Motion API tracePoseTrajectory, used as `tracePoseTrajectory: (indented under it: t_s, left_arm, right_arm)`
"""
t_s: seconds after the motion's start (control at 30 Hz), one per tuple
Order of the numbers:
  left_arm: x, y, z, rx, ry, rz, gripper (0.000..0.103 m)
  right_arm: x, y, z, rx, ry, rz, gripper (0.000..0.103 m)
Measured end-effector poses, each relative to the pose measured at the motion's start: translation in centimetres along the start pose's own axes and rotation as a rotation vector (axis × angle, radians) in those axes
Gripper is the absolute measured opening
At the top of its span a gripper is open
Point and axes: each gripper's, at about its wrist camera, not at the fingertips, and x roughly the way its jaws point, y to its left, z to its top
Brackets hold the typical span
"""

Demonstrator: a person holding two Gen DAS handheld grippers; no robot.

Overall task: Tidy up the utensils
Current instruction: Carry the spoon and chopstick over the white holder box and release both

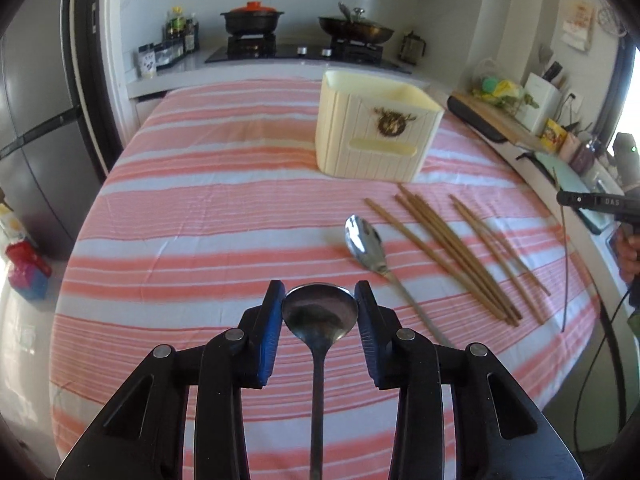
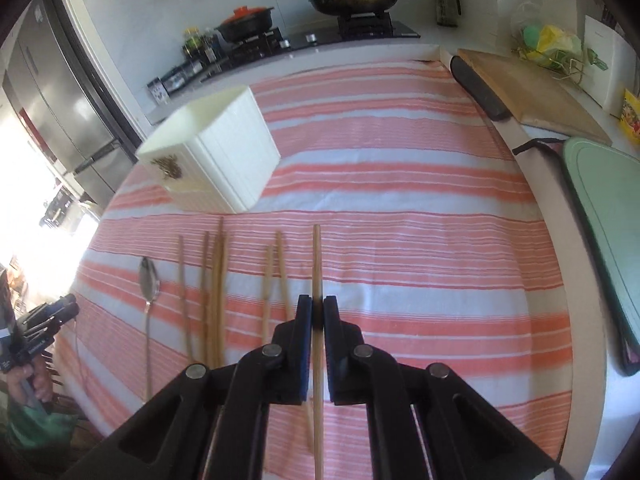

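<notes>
Barely underway, the left gripper pinches one spoon, the right gripper one chopstick, while another spoon and remaining chopsticks lie near the holder.

Holder behind chopsticks; spoon left of chopsticks.

Home kitchen, gas stove, wok, fridge

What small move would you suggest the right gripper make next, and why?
Probably lift and carry toward the cream holder. The right gripper is shut on a chopstick, the holder's top is open, and the other chopsticks still lie on the cloth.
</notes>
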Motion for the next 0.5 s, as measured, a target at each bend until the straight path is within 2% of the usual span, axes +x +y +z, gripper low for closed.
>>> tracePoseTrajectory:
  t_s: [0.23,0.4,0.5]
  left_arm:
    - [-4.4,-1.3,2.0,0.002,-0.101,-0.081,0.036]
    - [-5.6,-1.4,4.3,0.004,-0.138,-0.117,0.036]
    - [-5.8,-1.0,6.5,-0.008,-0.153,-0.139,0.036]
  right_arm:
    - [-5.5,4.0,-0.9,-0.041,-0.119,0.047,0.006]
    - [-7.7,6.2,0.2,-0.074,-0.229,0.065,0.006]
    - [-8.4,7.3,2.1,-0.086,-0.291,0.077,0.006]
